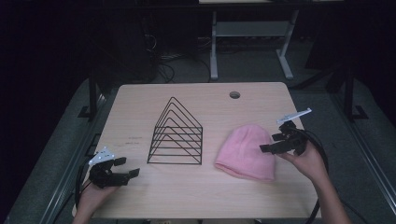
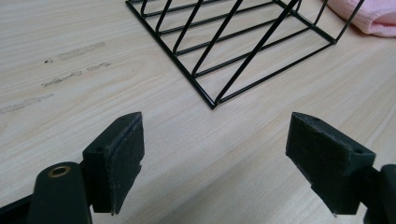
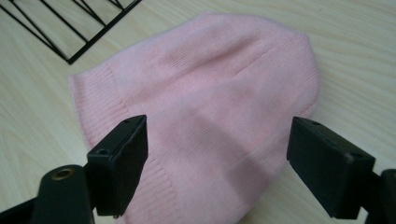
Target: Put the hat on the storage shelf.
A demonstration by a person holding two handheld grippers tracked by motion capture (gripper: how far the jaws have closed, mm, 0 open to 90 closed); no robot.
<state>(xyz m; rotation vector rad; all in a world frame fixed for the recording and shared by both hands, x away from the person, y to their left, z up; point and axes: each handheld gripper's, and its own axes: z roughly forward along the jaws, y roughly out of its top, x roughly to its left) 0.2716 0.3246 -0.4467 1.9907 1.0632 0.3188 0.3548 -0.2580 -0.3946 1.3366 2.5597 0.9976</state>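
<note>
- The pink hat (image 1: pixel 246 151) lies flat on the table (image 1: pixel 196 196), right under and ahead of the right gripper (image 1: pixel 272 143).
- That gripper's 2 jaws stand wide apart above the hat, holding nothing.
- The wire rack (image 1: pixel 176 135) stands beside the hat, ahead of the left gripper (image 1: pixel 127 167).
- The left gripper, near the table's edge, is spread wide and empty.

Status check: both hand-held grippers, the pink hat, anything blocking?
Right hand-held gripper open, at pink beanie, not gripping. Left hand-held gripper open, empty, near table edge. Beanie flat on table, apart from wire rack. Nothing in the way.
</note>
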